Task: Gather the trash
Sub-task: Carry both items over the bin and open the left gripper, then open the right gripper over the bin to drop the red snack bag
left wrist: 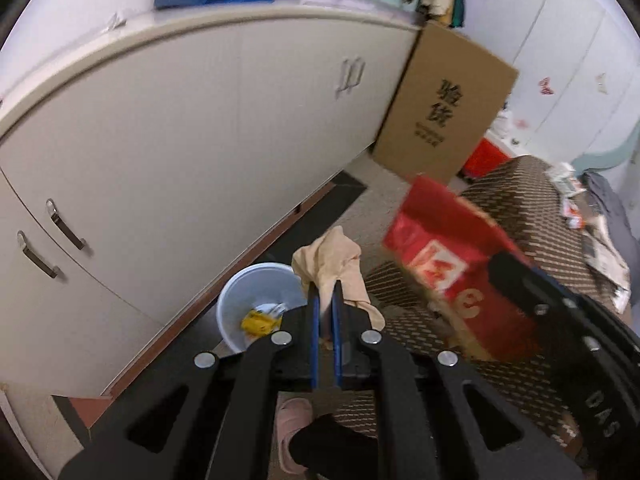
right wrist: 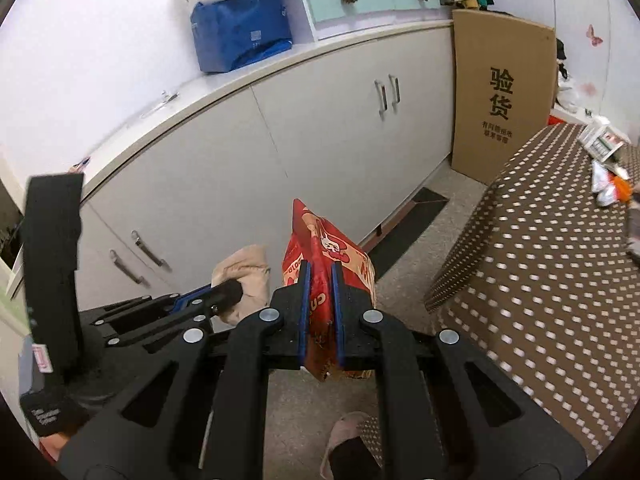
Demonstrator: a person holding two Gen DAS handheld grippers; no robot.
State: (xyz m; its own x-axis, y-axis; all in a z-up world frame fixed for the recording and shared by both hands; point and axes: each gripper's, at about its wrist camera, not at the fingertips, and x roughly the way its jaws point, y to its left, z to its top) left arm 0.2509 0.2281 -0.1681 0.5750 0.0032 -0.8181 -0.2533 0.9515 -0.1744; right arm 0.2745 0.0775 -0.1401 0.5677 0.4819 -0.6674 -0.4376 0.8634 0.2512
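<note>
White cabinet doors (right wrist: 320, 152) behind, right hand-held gripper (right wrist: 320, 276) pinching a red printed snack bag (right wrist: 320, 240) upright, long axis vertical, left hand-held gripper (left wrist: 326, 292) clamping beige crumpled, possibly paper, wad (left wrist: 328, 260) above a white bucket (left wrist: 244, 300).

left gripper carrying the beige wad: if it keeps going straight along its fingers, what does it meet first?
Probably the floor by the cabinet base. The left gripper, shut on the beige crumpled tissue, points past the white bin, whose rim sits just left of that line. Depth unclear.

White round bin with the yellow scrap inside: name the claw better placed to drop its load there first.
Left. The left claw, clamping a beige crumpled cloth, sits beside the white round bin; the right claw holds a red snack bag further off.
</note>
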